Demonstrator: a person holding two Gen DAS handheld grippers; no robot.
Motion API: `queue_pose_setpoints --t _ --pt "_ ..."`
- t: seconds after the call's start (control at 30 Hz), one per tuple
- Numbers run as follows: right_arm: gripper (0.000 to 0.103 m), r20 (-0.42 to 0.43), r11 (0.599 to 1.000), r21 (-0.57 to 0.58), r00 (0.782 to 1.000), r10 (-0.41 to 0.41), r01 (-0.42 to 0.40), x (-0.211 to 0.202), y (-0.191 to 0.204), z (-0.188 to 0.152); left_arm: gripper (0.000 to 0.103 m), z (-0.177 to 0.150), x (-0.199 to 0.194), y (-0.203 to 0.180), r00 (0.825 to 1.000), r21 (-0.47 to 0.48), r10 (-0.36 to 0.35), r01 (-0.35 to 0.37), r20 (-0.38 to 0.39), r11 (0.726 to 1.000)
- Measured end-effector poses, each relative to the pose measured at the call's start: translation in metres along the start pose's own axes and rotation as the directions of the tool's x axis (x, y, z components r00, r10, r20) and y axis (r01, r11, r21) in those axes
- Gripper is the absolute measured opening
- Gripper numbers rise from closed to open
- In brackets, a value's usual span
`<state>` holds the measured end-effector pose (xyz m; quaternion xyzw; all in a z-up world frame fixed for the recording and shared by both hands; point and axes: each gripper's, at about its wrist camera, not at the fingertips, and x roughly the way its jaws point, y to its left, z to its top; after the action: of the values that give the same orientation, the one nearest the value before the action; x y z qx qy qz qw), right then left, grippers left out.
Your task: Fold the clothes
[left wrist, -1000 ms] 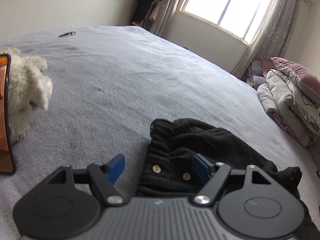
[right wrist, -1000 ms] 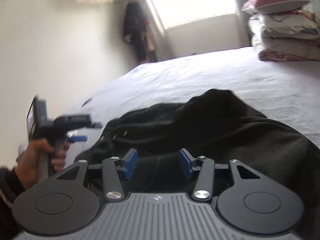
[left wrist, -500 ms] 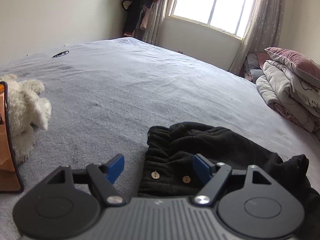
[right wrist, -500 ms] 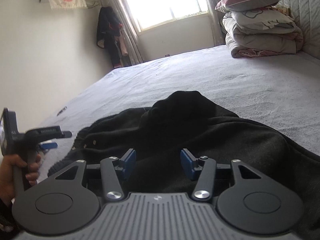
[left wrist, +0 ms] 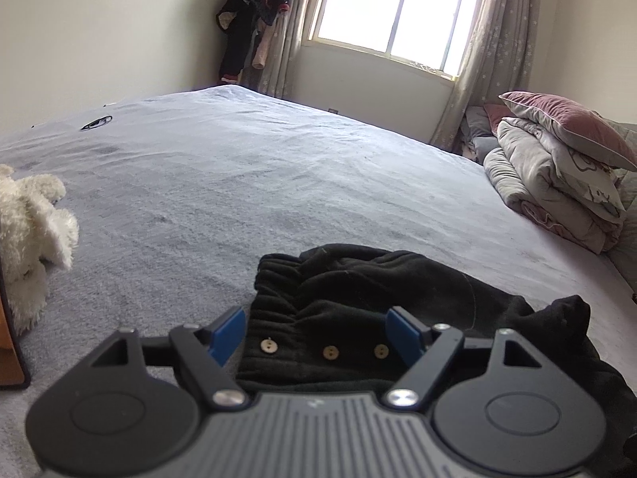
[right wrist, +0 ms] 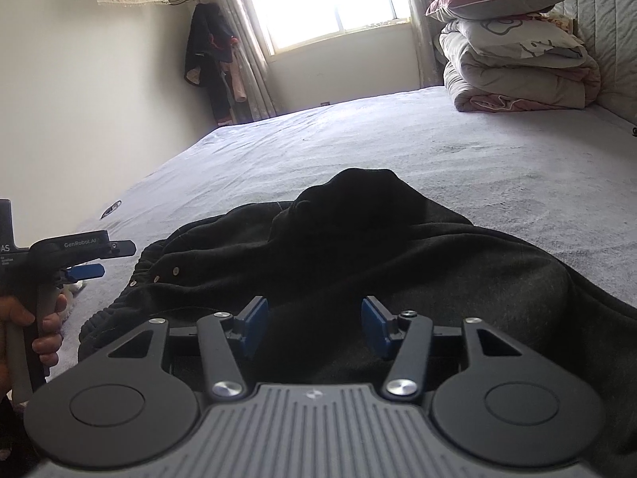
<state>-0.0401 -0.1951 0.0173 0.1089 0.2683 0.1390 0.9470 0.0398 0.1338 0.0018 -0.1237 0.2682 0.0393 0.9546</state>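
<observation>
A black garment (left wrist: 382, 310) lies crumpled on the grey bed (left wrist: 247, 183), close to the bed's near edge where both grippers are, with most of the sheet beyond it bare toward the far edge under the window (left wrist: 398, 8). Its gathered elastic waistband points toward the left side of the bed, and a row of three pale buttons (left wrist: 330, 352) runs along the placket just below that band. The left gripper (left wrist: 314, 330) hangs just above the buttoned end with its blue fingers (left wrist: 227, 332) spread wide, the waistband and buttons showing in the gap between them; the pads do not press on the cloth. The right gripper (right wrist: 314, 326) sits over the darker, heaped body of the garment, where a fold rises into a hump toward the middle of the bed; its jaws stand partly apart with nothing pinched, and black cloth fills the view under them. From the right wrist view, the left gripper appears at the left side of the bed, carried by a hand (right wrist: 28, 330) wrapped round its handle, its fingers level above the sheet beside the waistband. A white plush toy (left wrist: 28, 235) lies on the bed near its left edge, well apart from the garment. At the right end of the bed, folded quilts (left wrist: 557, 195) are stacked with a pink pillow (left wrist: 565, 127) on top. Dark clothes (left wrist: 251, 20) hang in the far corner beside the curtain.
</observation>
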Motion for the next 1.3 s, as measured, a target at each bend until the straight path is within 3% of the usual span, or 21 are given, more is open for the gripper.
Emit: queue_pose_setpoints --t 0.27,0.5,0.73,1.03,1.17,1.23,1.3 --pt "0.056 -0.010 0.999 0.042 1.000 -0.014 0.015 0.011 -0.012 0.024 0.081 -0.009 0.006 -0.032 0.997 0.056 -0.077 0.077 -0.007 0.995" --pt "0.056 -0.008 0.994 0.000 0.994 -0.113 0.113 0.024 -0.033 0.061 0.081 -0.022 0.025 -0.065 0.983 0.142 -0.179 0.184 -0.048 0.973" --pt "0.056 -0.090 0.973 -0.010 0.969 -0.229 0.229 0.073 -0.083 0.081 0.082 -0.029 0.048 -0.070 0.980 0.184 -0.158 0.178 -0.120 0.967" --pt "0.056 -0.219 0.980 0.140 0.969 -0.110 0.143 0.131 -0.126 0.074 0.086 -0.028 0.062 -0.062 0.975 0.155 -0.156 0.180 -0.158 0.971" --pt "0.057 -0.236 0.976 0.154 0.965 -0.114 0.153 0.147 -0.125 0.067 0.087 -0.029 0.062 -0.063 0.974 0.167 -0.159 0.186 -0.161 0.968" --pt "0.055 -0.236 0.978 0.140 0.965 -0.118 0.154 0.150 -0.122 0.066 0.088 -0.029 0.062 -0.064 0.974 0.174 -0.158 0.185 -0.161 0.967" --pt "0.036 -0.227 0.982 0.124 0.967 -0.113 0.143 0.151 -0.118 0.064 0.088 -0.030 0.063 -0.065 0.975 0.182 -0.155 0.184 -0.161 0.966"
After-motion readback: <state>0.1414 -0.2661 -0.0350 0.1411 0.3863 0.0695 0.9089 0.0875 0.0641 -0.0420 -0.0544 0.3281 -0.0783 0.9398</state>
